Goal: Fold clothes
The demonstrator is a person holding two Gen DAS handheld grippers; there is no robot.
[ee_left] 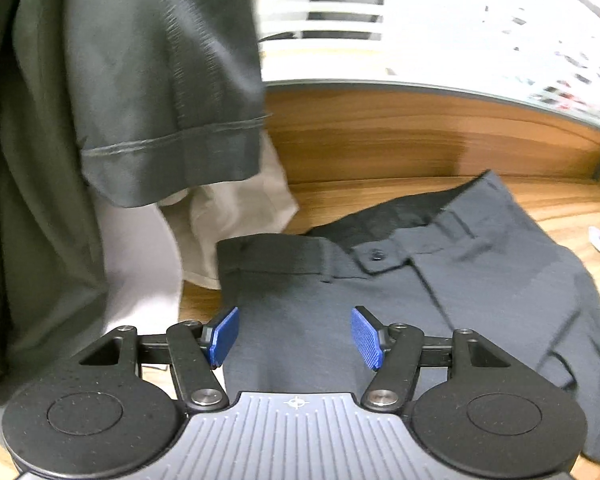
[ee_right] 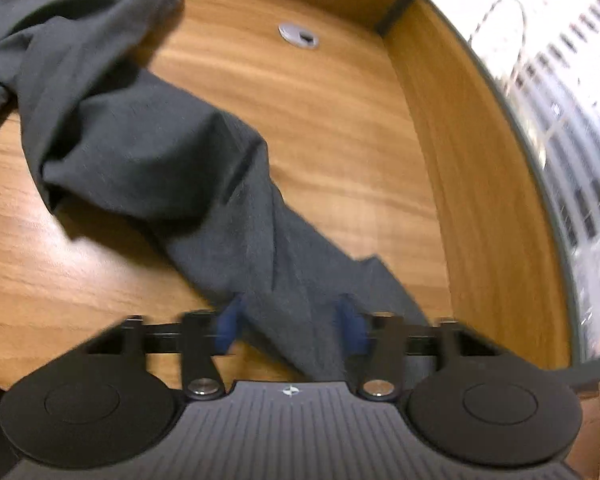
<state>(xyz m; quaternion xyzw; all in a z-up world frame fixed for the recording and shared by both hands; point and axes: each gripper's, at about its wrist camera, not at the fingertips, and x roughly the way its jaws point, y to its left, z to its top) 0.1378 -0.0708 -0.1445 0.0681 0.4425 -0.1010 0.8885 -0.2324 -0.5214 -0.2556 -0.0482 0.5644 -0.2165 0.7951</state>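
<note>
- Lying spread across the wooden bench (ee_left: 379, 152), a pair of dark grey trousers (ee_left: 379, 292) shows its waistband and button in the left wrist view.
- Above the trousers, just below the waistband, hovers the left gripper (ee_left: 296, 334); its blue pads (ee_left: 224, 336) stand well apart with nothing pressed between them, only cloth lying beneath.
- Beside the trousers, past the waistband's end, a pale cloth (ee_left: 240, 208) lies crumpled on the bench.
- A dark grey-green garment (ee_left: 140, 80) hangs in front of that pale cloth, its stitched hem above the bench.
- In the right wrist view, a trouser leg (ee_right: 204, 184) runs crumpled across the bench towards the right gripper (ee_right: 292, 326).
- The right gripper's picture is smeared; its blue pads (ee_right: 230, 326) sit either side of the leg's end, and I cannot tell whether they pinch it.
- Beyond the trouser leg, a round metal cable port (ee_right: 298, 35) is set into the bench.
</note>
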